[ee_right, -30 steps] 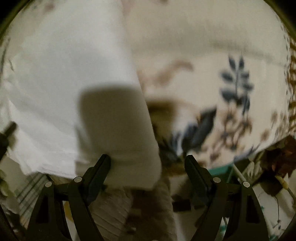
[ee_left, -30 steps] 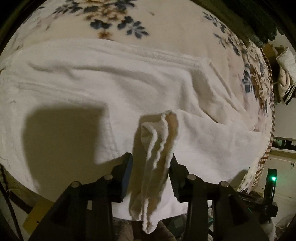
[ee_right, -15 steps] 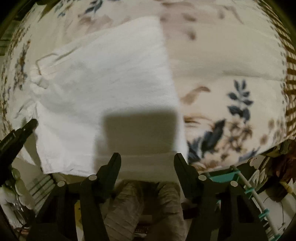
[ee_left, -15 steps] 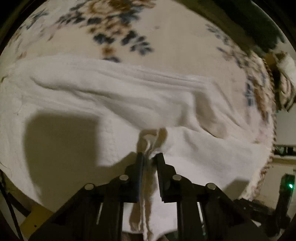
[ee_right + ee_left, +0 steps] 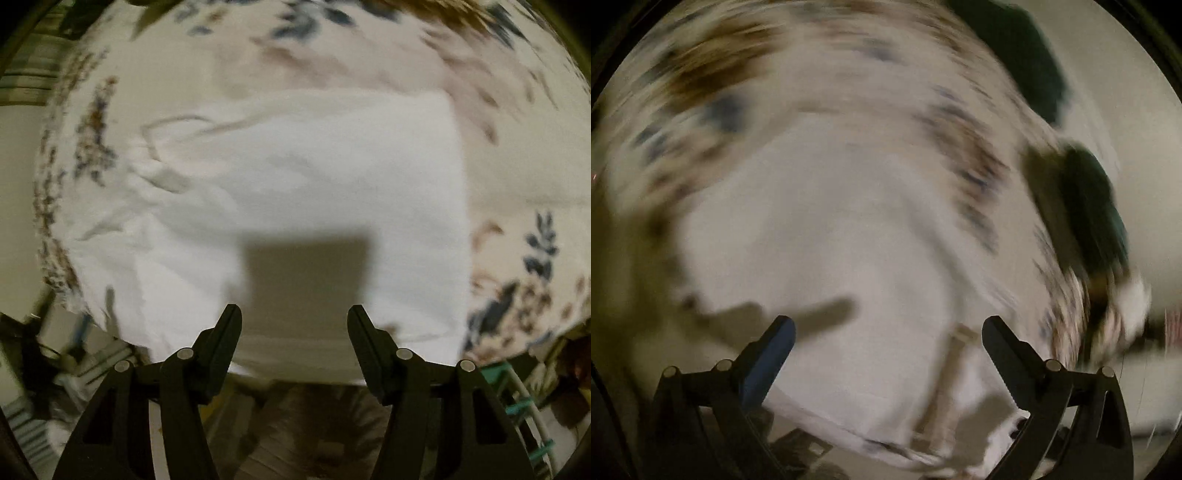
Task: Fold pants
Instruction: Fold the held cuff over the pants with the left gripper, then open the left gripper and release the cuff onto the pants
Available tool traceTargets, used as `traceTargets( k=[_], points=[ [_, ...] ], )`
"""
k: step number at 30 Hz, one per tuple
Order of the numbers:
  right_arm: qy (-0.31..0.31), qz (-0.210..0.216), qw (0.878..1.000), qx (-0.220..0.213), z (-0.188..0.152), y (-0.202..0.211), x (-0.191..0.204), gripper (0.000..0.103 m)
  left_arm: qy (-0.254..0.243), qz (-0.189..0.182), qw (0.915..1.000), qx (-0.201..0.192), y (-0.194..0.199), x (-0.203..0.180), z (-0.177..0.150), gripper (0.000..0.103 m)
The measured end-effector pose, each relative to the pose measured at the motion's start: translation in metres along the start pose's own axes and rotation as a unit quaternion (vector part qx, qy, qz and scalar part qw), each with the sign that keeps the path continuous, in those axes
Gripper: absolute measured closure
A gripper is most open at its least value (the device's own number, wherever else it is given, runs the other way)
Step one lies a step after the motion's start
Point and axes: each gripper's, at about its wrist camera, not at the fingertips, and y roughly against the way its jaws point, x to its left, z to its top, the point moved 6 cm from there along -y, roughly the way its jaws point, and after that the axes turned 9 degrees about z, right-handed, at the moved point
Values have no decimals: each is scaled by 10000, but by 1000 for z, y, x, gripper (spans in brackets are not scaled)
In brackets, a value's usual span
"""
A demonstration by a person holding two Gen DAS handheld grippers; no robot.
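Left view: blurring heavily; left hand-held gripper is opening, released above the pants.
Right view: showing sharper pants on the floral blanket; right hand-held gripper is hanging released.

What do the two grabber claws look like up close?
Both are black plastic with two pointed fingers and round silver pins at the joints. The left gripper has a blue pad on one finger and small teeth along the other's inner edge. The right gripper looks all black, its fingers tapering to narrow tips. No cables, markings or sleeves show.
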Motion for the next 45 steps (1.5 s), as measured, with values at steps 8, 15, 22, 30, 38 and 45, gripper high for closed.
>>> traceTargets(
  k=[8,15,22,30,38,45],
  points=[
    [356,760,9954,458,-3,-63,99,41,1604,243,9864,-263,-29,83,20,28],
    [1468,171,9876,536,6,-66,144,41,773,760,9908,-814,-16,60,51,65],
    [1368,144,9890,543,-1,-58,137,41,505,887,9883,-1134,12,71,56,97],
    [1243,99,9903,616,-2,-88,145,40,895,181,9939,-611,10,87,54,75],
    [1269,-108,9903,551,-5,-97,147,41,567,-88,9956,-738,6,68,52,92],
    [1252,-188,9909,462,-3,-94,140,41,-288,-538,9883,-1395,33,18,77,92]
  ],
)
